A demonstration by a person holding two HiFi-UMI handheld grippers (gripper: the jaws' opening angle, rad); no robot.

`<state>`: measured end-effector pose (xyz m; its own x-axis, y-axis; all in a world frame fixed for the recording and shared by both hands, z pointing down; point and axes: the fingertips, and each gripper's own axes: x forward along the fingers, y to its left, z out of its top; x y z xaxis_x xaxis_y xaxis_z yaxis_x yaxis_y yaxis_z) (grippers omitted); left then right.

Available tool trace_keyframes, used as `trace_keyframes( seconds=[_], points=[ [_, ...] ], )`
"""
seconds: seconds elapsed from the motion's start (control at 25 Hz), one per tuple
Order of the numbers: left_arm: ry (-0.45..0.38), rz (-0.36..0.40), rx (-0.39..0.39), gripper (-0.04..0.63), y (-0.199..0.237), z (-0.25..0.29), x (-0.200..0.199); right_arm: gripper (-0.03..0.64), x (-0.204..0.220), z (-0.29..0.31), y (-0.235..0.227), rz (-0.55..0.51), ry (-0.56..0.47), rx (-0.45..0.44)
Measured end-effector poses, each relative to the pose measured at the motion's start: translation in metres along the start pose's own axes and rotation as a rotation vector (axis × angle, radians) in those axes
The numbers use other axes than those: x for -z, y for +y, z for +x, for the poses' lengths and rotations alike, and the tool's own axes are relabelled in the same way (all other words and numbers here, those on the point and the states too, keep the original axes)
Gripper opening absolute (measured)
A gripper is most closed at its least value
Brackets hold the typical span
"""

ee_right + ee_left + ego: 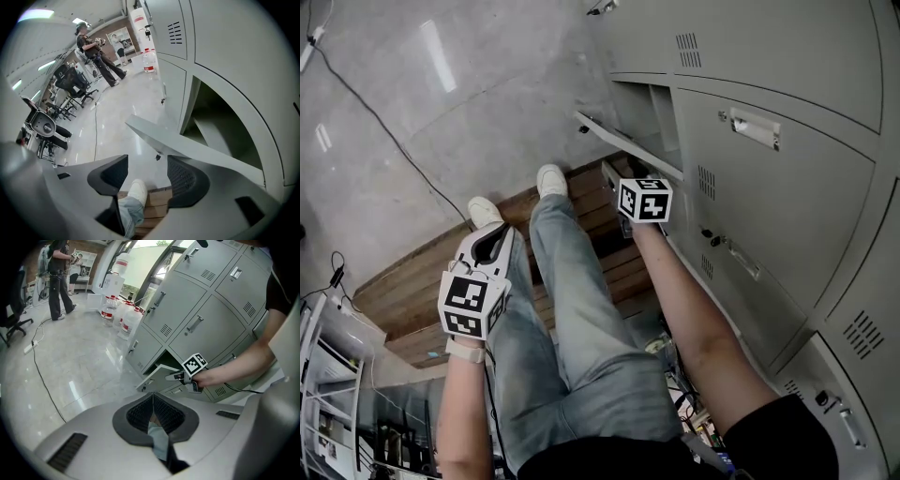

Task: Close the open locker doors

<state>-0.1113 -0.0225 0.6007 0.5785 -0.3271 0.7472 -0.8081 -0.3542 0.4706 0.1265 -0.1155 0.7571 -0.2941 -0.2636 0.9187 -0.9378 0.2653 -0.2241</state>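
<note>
Right gripper (147, 166): jaws spread, empty, held beside grey metal locker door (197, 150), swung outward from lockers (787, 187); left gripper (153, 397) closed, empty.

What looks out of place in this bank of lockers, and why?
One locker door stands open just ahead of the right gripper, swung out over the floor and exposing its dark compartment. The neighbouring doors sit shut and flush. Nothing looks spilled or damaged.

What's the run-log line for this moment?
locker door: open | right hand-held gripper: open, empty, beside door | left hand-held gripper: shut, empty
</note>
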Motion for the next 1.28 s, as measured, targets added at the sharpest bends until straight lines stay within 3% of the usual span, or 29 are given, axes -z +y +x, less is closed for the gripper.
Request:
trace_keyframes(
  seconds=[0.52,0.84,1.0,1.28],
  points=[
    [-0.007,-0.035,-0.025,0.020,0.002,0.006,-0.004,0.282,-0.052,0.015,-0.049,-0.083,-0.040,0.071],
    [-0.011,-0.036,-0.015,0.020,-0.007,0.014,-0.010,0.334,-0.081,0.021,-0.080,-0.110,-0.060,0.145],
    [-0.013,-0.037,-0.006,0.021,-0.012,0.016,-0.009,0.355,-0.081,0.022,-0.084,-0.156,-0.053,0.184],
    [-0.023,-0.045,-0.006,0.021,-0.012,0.009,-0.005,0.360,-0.070,0.013,-0.071,-0.121,-0.055,0.176]
  ],
)
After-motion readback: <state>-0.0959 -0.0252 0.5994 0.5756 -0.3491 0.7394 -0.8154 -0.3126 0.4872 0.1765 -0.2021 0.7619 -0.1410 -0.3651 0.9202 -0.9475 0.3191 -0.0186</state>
